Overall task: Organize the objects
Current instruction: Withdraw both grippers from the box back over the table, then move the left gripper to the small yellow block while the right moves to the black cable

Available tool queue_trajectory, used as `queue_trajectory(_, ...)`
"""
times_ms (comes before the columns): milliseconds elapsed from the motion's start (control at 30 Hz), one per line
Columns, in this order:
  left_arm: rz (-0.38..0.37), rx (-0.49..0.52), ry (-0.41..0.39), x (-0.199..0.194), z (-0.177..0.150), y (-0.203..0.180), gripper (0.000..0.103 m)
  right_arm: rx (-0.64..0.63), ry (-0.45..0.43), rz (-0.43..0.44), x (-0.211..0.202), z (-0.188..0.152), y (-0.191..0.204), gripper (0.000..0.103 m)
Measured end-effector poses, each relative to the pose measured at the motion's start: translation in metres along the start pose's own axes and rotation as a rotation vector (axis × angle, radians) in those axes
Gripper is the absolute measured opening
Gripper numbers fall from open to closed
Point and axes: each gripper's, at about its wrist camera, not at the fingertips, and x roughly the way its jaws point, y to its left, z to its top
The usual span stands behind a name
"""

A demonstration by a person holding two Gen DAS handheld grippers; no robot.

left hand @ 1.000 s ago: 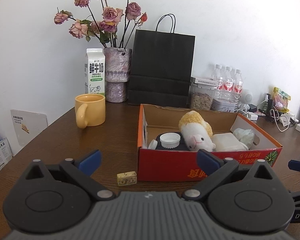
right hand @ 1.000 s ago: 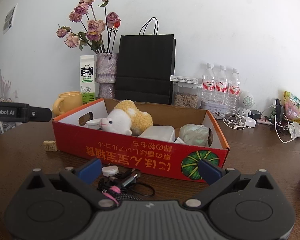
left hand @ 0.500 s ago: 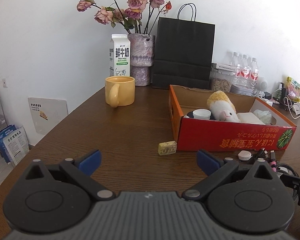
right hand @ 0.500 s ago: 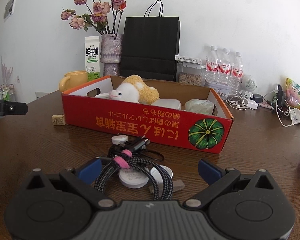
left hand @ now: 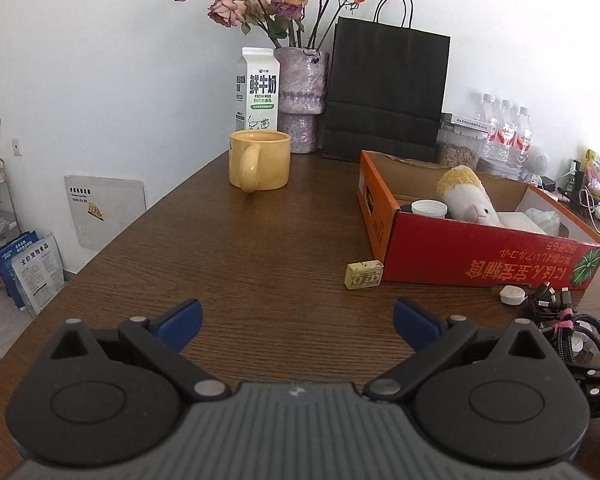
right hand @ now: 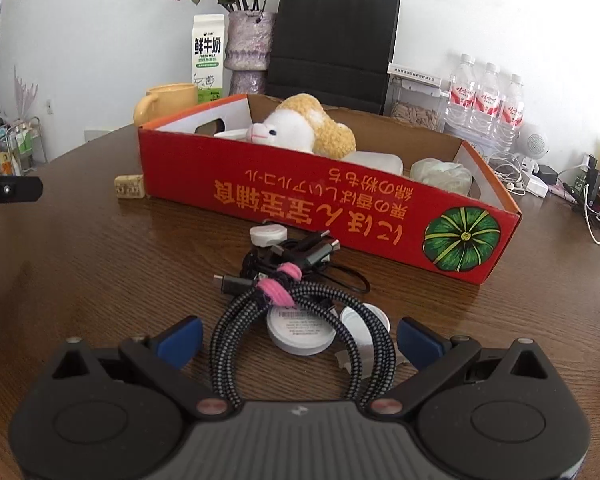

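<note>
Right wrist view: cable bundle (right hand: 300, 320) lies between the wide-open, empty right tool (right hand: 298, 338).

Cable bundle (left hand: 576, 322) cut off, right edge

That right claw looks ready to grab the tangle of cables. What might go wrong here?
The right claw is open around the braided cable bundle.

1. The white round puck lies inside the cable loop, so a lift may drag it along or drop it.
2. Loose black plugs trail toward the red box and might snag its wall or the small white disc.
3. The pink tie holds only one spot, so loops could sag and slip.
</note>
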Motion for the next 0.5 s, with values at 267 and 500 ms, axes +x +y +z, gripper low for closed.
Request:
queue_trajectory(267, -0.012, 0.048, 0.015, 0.015, 0.007, -0.015, 0.103, 0.046, -0.029, 0.021, -0.003, -0.006, -0.007, 0.092)
queue_trajectory(500, -0.035, 0.053, 0.047, 0.021, 0.0, -0.024, 0.103, 0.036, -0.065, 0.015, -0.007, -0.012, -0.006, 0.09)
